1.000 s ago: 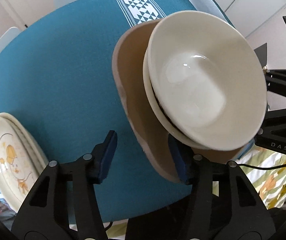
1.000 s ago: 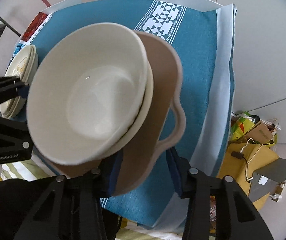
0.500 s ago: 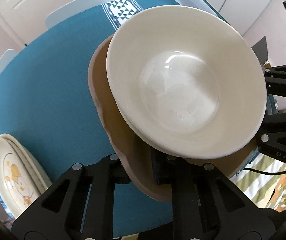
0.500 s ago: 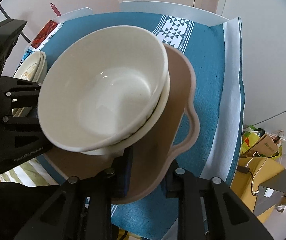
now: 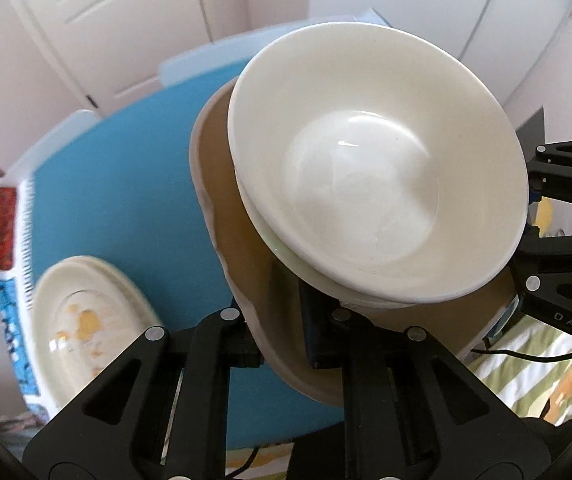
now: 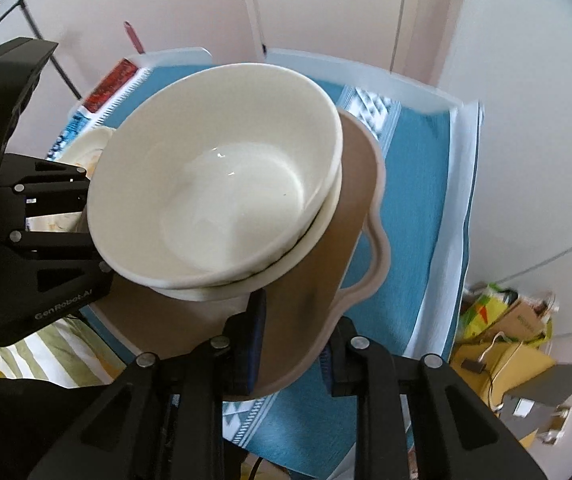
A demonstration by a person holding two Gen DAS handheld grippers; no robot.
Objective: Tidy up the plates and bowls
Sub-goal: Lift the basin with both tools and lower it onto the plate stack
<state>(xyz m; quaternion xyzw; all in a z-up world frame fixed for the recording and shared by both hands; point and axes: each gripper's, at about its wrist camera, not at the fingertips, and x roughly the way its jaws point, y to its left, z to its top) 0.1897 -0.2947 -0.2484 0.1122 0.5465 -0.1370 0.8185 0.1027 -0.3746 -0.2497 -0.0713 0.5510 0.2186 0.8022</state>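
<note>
Carrying step: tray [image 5: 246,240] with stacked bowls [image 5: 374,176] clamped by left gripper [image 5: 282,332] and right gripper [image 6: 292,344]. Next: level transfer, gentle set-down near plates [image 5: 86,320].

Left tool [image 5: 282,340] and right tool [image 6: 292,344] (opposite sides) both seemingly clamped.

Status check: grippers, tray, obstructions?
Left hand-held gripper and right hand-held gripper both clamped on tan tray. Stacked bowls aboard. Plates on table.

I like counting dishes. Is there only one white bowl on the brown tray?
No, two white bowls sit nested on the brown tray; a second rim shows below the top one.
</note>
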